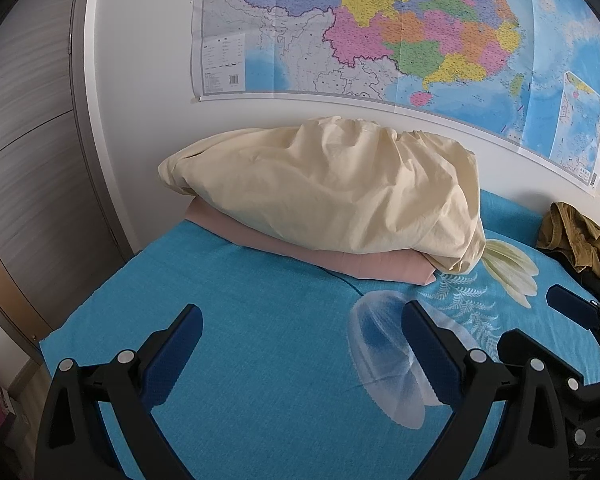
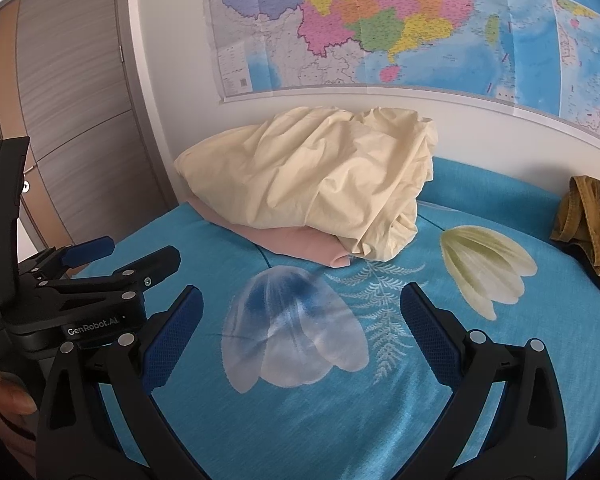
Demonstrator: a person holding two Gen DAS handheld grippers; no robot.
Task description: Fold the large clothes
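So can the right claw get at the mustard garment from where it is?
Probably yes: the right claw is open and empty, and only bare blue bedsheet lies between it and the mustard garment off to its right.

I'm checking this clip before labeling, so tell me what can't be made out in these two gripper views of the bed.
- Olive-brown garment: cut off by the right edge in both views, so its type and size are unclear.
- Pink folded cloth: mostly covered by the cream bundle; only its front edge shows.
- Map text: too small to read.
- Left gripper and right gripper: both open and empty; the person's hands are almost wholly out of view.
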